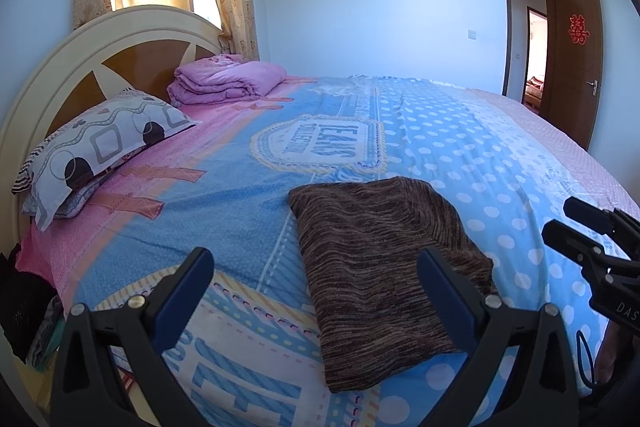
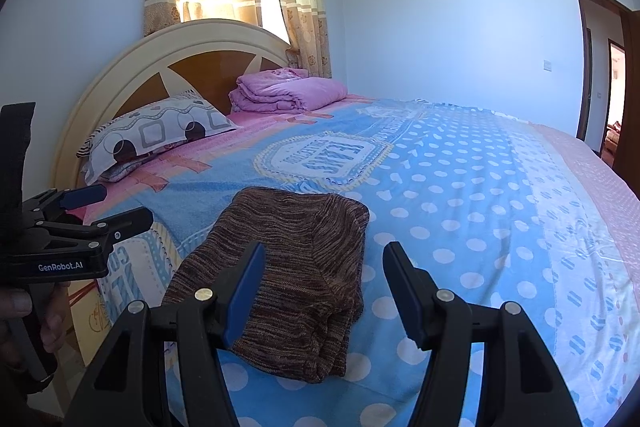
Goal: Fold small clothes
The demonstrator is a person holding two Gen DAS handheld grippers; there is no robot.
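Bed [image 1: 500, 163], folded brown garment [image 1: 380, 259], grippers apart.

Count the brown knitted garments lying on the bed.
1: the brown knitted garment lies folded on the blue bedspread, near its front edge. Nothing shows others hidden.

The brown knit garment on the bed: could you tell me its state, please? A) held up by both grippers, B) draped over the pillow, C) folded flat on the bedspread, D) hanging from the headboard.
C: the brown knit garment lies folded on the bedspread, untouched by either open gripper.
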